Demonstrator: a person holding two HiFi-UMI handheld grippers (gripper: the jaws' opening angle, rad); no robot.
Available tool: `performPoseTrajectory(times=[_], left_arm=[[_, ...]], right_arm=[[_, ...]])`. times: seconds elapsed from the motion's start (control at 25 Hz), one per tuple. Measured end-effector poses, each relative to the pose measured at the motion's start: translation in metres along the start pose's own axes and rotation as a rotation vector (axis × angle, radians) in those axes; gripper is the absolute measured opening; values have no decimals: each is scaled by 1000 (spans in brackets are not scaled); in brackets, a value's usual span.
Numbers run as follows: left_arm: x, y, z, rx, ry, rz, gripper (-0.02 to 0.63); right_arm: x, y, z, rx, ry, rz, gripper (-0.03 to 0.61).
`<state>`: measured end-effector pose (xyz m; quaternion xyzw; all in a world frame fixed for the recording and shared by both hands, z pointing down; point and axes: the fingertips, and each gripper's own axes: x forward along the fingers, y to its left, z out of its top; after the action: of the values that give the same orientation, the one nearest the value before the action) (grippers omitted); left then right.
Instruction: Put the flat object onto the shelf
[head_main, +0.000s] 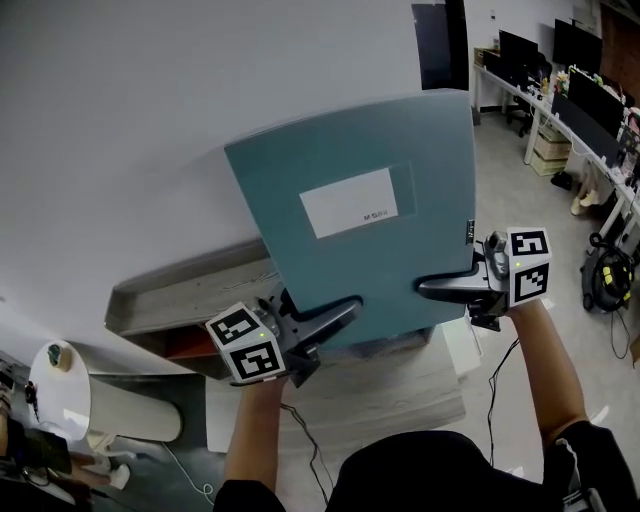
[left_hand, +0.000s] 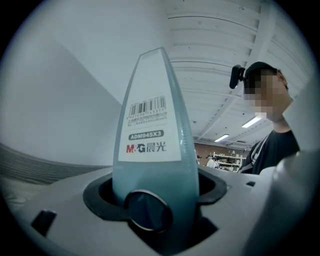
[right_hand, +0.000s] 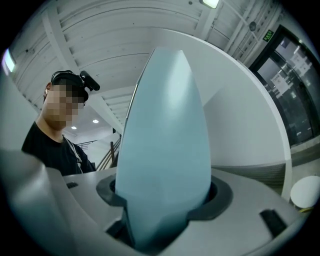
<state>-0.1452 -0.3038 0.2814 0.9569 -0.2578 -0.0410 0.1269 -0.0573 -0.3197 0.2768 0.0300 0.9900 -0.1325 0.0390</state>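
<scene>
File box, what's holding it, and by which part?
The file box is held by both: left gripper on its labelled spine, right gripper on the opposite edge.

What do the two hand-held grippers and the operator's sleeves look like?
The left hand-held gripper and right hand-held gripper: dark, slim curved fingers on grey bodies, each carrying a white cube with black square markers and a small green light. A thin dark cable trails from each. Operator wears a black short-sleeved top.

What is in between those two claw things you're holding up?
The teal file box: its lower edge spans the whole gap, with the left gripper and right gripper each clamped on one end. The head view shows this.
</scene>
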Motion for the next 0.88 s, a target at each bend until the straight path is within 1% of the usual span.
performPoseTrajectory(times=[0.12,0.28,0.4,0.52,0.68,0.8,0.88], left_arm=[[28,20,26,15,4,0,334],[38,25,40,41,6,2,334],[43,34,46,72,6,2,334],[50,42,52,126,1,11,334],[51,53,53,145,-5,27,334],[51,62,53,179,6,32,334],[52,69,52,188,10,38,334]], right_arm=[[-10,-30,29,-12,-10,-3,288],[-14,-39,42,-28,-13,-2,290],[-14,-51,47,-43,-2,-16,295],[-13,-66,52,-77,23,-43,321],[-9,-80,53,-100,52,-74,345],[-6,-90,50,-126,83,-97,354],[-4,-97,48,-131,98,-106,360]])
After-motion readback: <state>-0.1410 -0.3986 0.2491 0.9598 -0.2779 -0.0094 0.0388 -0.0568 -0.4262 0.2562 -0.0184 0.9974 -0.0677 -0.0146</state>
